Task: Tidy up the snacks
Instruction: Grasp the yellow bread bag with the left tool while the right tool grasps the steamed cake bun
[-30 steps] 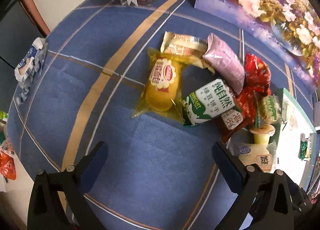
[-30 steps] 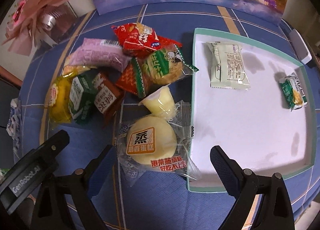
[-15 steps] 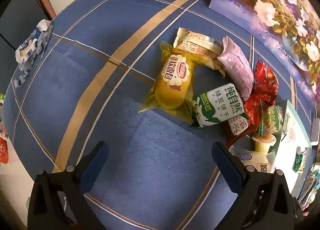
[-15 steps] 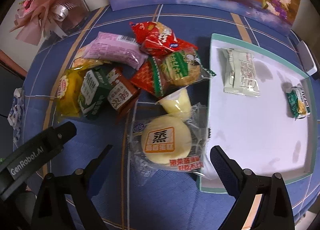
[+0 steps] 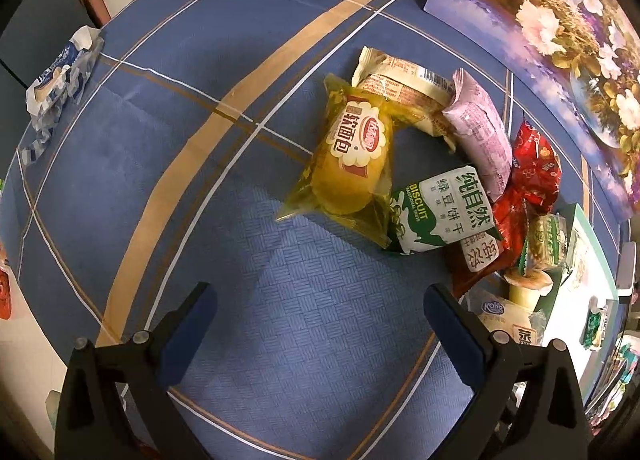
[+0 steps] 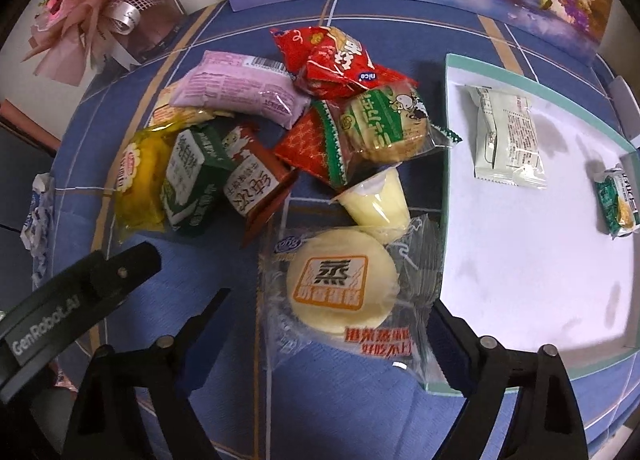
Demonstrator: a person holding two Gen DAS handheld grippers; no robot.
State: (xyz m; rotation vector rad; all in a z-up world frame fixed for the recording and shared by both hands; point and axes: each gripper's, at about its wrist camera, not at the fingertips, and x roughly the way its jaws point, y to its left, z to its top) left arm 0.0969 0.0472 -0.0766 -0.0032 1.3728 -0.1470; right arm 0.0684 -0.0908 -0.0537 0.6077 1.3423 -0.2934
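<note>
Now my right gripper (image 6: 324, 324) points down over the steamed cake (image 6: 342, 286), its jaws closing with the cake's clear wrapper between them, pads not yet pressing. Just beyond lies a jelly cup (image 6: 376, 200), then the snack pile (image 6: 248, 140). Right of the cake the tray (image 6: 448, 108) holds a white packet (image 6: 508, 136) and a green one (image 6: 618, 200). My left gripper (image 5: 320, 332) hangs apart over bare cloth (image 5: 160, 108), empty, near the yellow bread (image 5: 348, 164).

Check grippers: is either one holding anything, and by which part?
Nothing held. Left gripper open over bare cloth. Right gripper closing around the steamed cake packet, pads not yet touching.
</note>
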